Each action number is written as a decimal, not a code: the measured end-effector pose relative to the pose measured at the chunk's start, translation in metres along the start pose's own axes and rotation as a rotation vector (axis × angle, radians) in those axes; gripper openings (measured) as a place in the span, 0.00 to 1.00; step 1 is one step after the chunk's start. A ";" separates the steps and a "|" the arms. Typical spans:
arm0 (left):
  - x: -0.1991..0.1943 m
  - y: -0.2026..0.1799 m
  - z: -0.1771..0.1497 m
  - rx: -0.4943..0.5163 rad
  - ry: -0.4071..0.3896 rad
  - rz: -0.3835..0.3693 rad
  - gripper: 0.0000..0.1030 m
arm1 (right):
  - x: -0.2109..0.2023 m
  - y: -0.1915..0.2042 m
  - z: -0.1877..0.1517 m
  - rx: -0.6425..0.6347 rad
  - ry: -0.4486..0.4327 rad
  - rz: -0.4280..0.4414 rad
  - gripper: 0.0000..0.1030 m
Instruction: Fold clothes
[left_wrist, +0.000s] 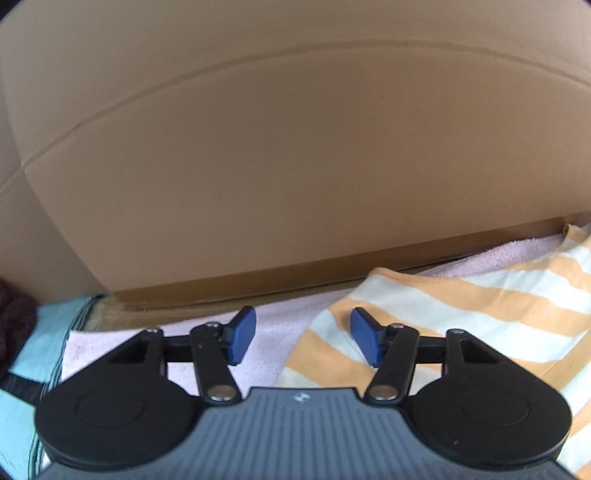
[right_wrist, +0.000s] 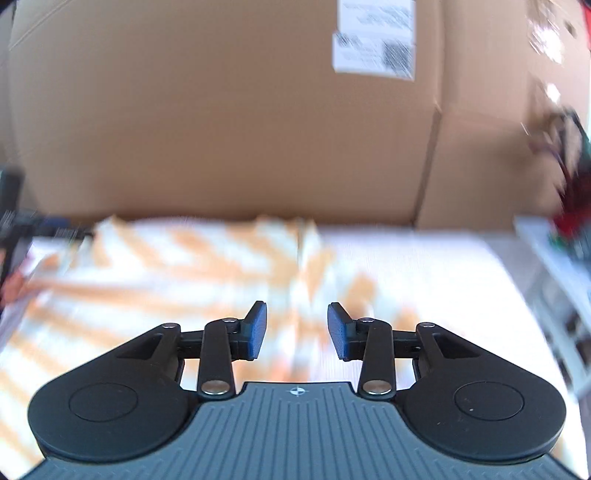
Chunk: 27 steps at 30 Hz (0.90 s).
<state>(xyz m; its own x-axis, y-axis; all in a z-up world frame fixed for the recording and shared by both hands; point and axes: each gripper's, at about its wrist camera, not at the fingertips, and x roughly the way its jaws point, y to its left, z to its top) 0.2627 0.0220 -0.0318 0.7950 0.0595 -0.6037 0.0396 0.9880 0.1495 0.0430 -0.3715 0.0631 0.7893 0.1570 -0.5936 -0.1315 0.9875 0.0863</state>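
Note:
An orange-and-white striped garment (left_wrist: 461, 295) lies spread on a pale pink towel (left_wrist: 266, 332). In the left wrist view its left edge runs between the blue pads, and my left gripper (left_wrist: 303, 334) hovers open over that edge with nothing held. The right wrist view is motion-blurred; the same striped garment (right_wrist: 166, 266) fills the left and middle of the surface. My right gripper (right_wrist: 297, 330) is open above the garment's right part, empty.
A large cardboard box (left_wrist: 295, 147) stands close behind the surface, and its face with a white label (right_wrist: 373, 37) shows in the right wrist view. Light blue cloth (left_wrist: 40, 339) and a dark brown fabric (left_wrist: 13, 314) lie at the left. Blurred red items (right_wrist: 569, 206) sit at the right.

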 end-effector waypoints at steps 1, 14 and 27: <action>-0.007 0.006 -0.001 -0.029 0.001 -0.017 0.44 | -0.013 -0.002 -0.009 -0.008 0.006 0.001 0.38; -0.214 0.018 -0.154 -0.094 -0.004 -0.255 0.67 | -0.057 -0.019 -0.080 -0.066 0.005 0.054 0.51; -0.240 -0.013 -0.212 -0.112 -0.043 -0.473 0.68 | -0.100 -0.016 -0.124 -0.094 -0.029 0.151 0.54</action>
<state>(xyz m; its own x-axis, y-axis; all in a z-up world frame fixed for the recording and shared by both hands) -0.0565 0.0254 -0.0550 0.7297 -0.4033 -0.5521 0.3387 0.9147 -0.2204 -0.1082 -0.4038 0.0216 0.7731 0.3047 -0.5563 -0.3040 0.9478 0.0966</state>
